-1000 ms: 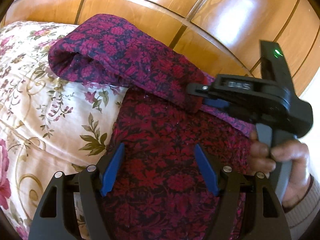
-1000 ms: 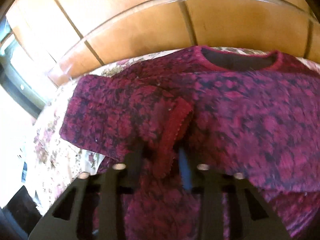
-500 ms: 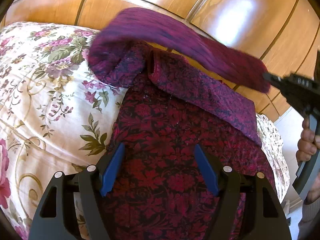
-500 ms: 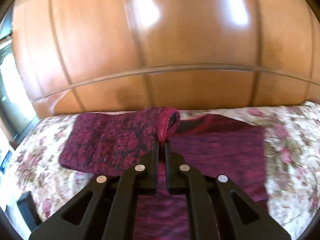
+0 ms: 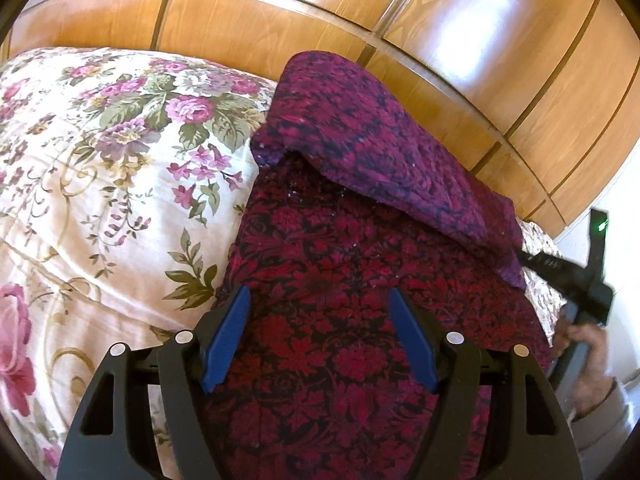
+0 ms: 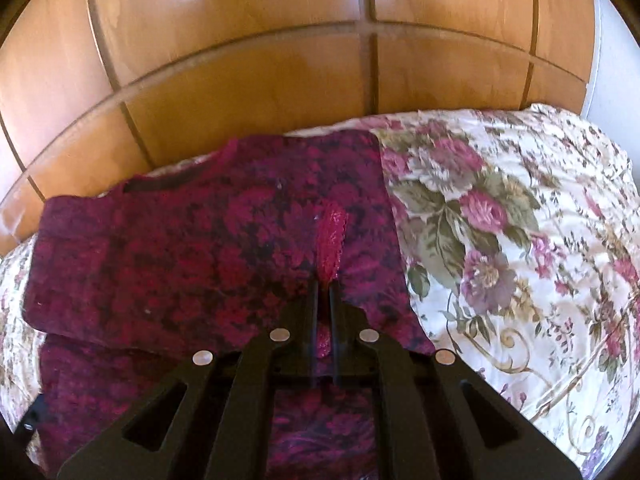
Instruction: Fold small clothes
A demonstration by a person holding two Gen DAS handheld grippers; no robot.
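A small dark red and purple floral sweater [image 5: 340, 280] lies on a floral bedspread. Its sleeve [image 5: 392, 160] is folded across the body toward the right. My left gripper [image 5: 320, 320] is open, hovering over the sweater's lower body with its blue pads either side of the cloth. My right gripper [image 6: 324, 284] is shut on the sleeve's red cuff [image 6: 330, 236] and holds it over the sweater body [image 6: 180, 248]. The right gripper also shows at the right edge of the left wrist view [image 5: 576, 276], with the sleeve end at its tip.
The floral bedspread [image 5: 100, 200] covers the bed on both sides of the sweater [image 6: 520, 240]. A glossy wooden headboard [image 5: 320, 20] rises just behind the sweater's collar [image 6: 168, 182]. A white wall shows at the far right.
My right gripper has carried the sleeve cuff from the left across the sweater to the right and lowered it onto the body. My left gripper has stayed still and open.
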